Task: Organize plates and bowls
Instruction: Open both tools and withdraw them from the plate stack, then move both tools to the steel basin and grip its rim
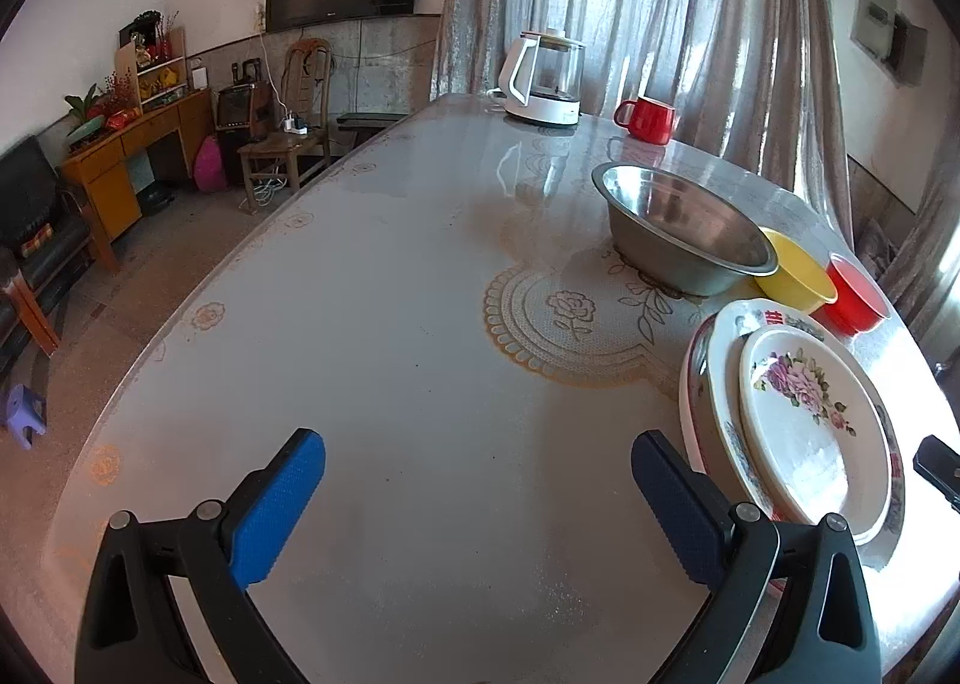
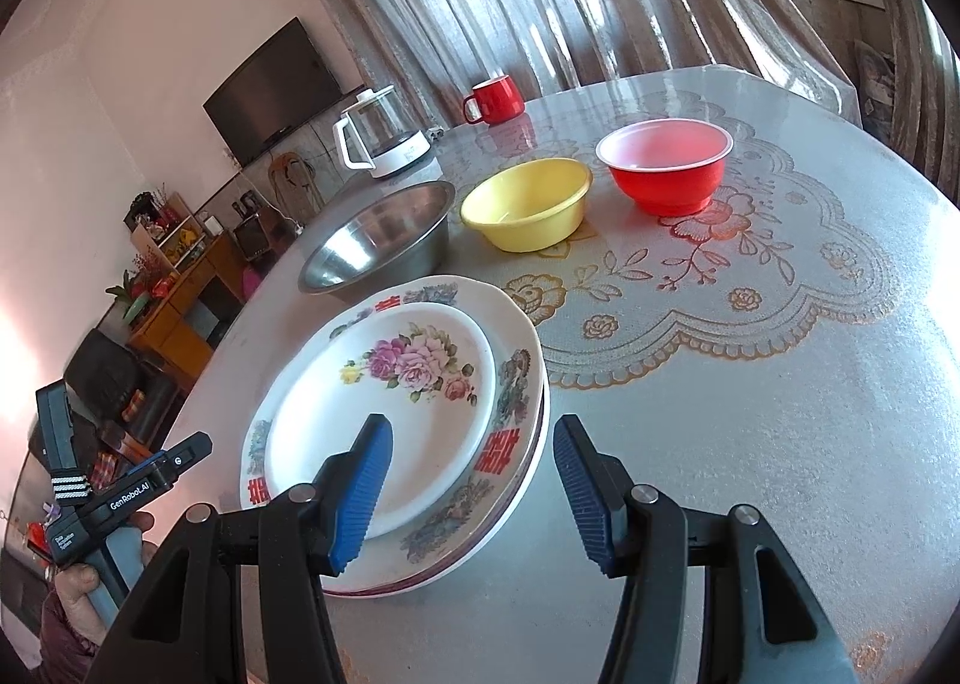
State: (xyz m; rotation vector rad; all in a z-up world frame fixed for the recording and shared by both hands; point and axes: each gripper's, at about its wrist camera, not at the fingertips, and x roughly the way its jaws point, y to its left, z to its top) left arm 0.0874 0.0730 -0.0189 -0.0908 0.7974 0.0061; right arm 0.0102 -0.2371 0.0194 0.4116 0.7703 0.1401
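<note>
On table (image 2: 780,444) with floral cover: stack of plates (image 2: 516,384), small rose-patterned plate (image 2: 384,384) uppermost, larger plates with red characters beneath; beyond the stack, in a row, steel bowl (image 2: 378,246), yellow bowl (image 2: 528,204), red bowl (image 2: 666,165), each apart from its neighbour; farther back, glass kettle (image 2: 384,135) and red mug (image 2: 495,99). Left gripper (image 1: 477,486): jaws wide, nothing between them, poised over bare tabletop just beside the stack. Right gripper (image 2: 471,480): jaws parted, empty, above near edge of the stack, one blue pad (image 2: 366,480) in front of the top plate, not gripping it.
</note>
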